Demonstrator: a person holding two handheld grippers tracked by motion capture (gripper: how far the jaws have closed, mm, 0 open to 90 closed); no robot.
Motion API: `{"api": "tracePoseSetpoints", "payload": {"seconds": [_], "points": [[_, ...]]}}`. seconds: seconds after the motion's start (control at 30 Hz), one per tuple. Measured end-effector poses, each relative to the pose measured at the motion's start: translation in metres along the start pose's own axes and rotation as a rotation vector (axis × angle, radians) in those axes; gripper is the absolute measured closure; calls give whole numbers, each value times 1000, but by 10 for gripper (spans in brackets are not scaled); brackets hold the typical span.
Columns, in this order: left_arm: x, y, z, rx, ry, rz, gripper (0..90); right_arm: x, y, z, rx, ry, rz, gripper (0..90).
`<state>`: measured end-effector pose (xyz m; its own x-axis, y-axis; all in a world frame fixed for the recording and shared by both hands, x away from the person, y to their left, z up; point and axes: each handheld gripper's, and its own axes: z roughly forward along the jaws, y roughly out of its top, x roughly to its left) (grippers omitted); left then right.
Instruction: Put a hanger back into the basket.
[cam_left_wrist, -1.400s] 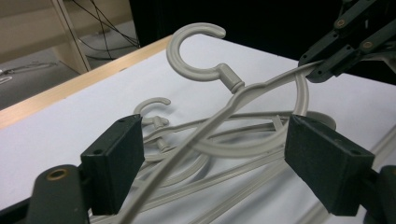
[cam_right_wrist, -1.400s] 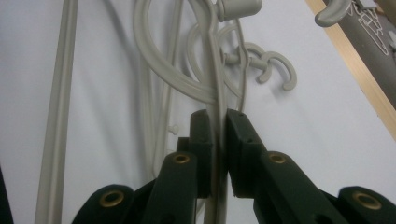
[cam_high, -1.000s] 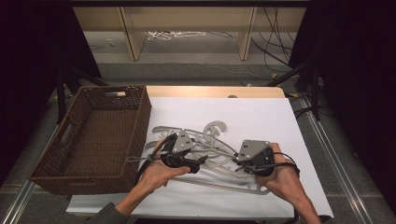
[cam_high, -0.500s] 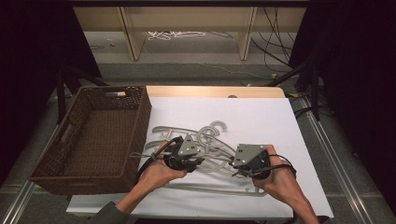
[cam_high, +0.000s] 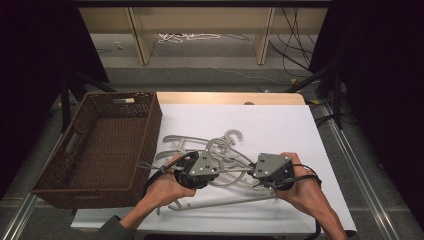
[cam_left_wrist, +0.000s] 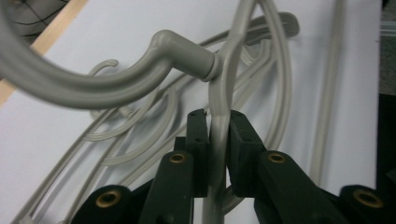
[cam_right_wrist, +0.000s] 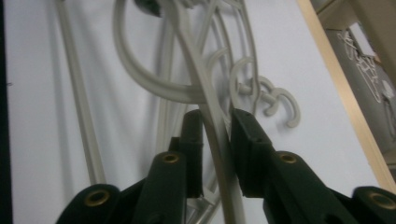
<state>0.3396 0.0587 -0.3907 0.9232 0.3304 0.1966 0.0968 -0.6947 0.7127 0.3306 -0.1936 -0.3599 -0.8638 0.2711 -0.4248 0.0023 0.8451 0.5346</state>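
— What is the left gripper (cam_high: 212, 161) doing at the moment?

— It is sitting over the heap of grey hangers (cam_high: 210, 150) on the white table cover (cam_high: 280, 125), near the front edge. Its jaws have just been closing, and in the left gripper view they are pressing from both sides on the arm of one hanger (cam_left_wrist: 219, 121), just below the collar where the hook joins. So they are clamping on that hanger — no gap showing on either pad.

— And the right gripper (cam_high: 256, 172)?

— It is lying just beside the left one, towards the person's right, over the same heap. Its jaws have just been opening a little. In the right gripper view the hanger arm (cam_right_wrist: 212, 121) is running between them; one pad is appearing to touch it, the other is standing slightly off. I am reading that as a released grip, with the arm lying between parted jaws.

— Where is the hanger itself?

— It is lying near the top of the heap, its hook curving up and away from the left jaws, its arm stretching across towards the right gripper. Whether it is lifted clear of the others, I cannot tell.

— Anything else standing nearby?

— A brown wicker basket (cam_high: 150, 120) is sitting to the left of the heap, its near wall just beside the outermost hanger ends.
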Motion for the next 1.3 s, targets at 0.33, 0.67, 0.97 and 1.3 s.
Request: {"api": "tracePoseSetpoints", "payload": {"seconds": [0.33, 0.67, 0.97, 1.3], "points": [[16, -6, -15, -39, 38, -95, 819, -11, -2, -11, -181, -114, 343, 337], [34, -15, -29, -54, 98, -165, 819, -17, -10, -20, -295, -164, 529, 268], [46, -18, -45, -98, 94, -243, 819, -4, -17, -16, -309, -192, 575, 236], [58, -19, -73, -167, 102, -318, 819, 17, -30, -12, -329, -223, 596, 227]]}}
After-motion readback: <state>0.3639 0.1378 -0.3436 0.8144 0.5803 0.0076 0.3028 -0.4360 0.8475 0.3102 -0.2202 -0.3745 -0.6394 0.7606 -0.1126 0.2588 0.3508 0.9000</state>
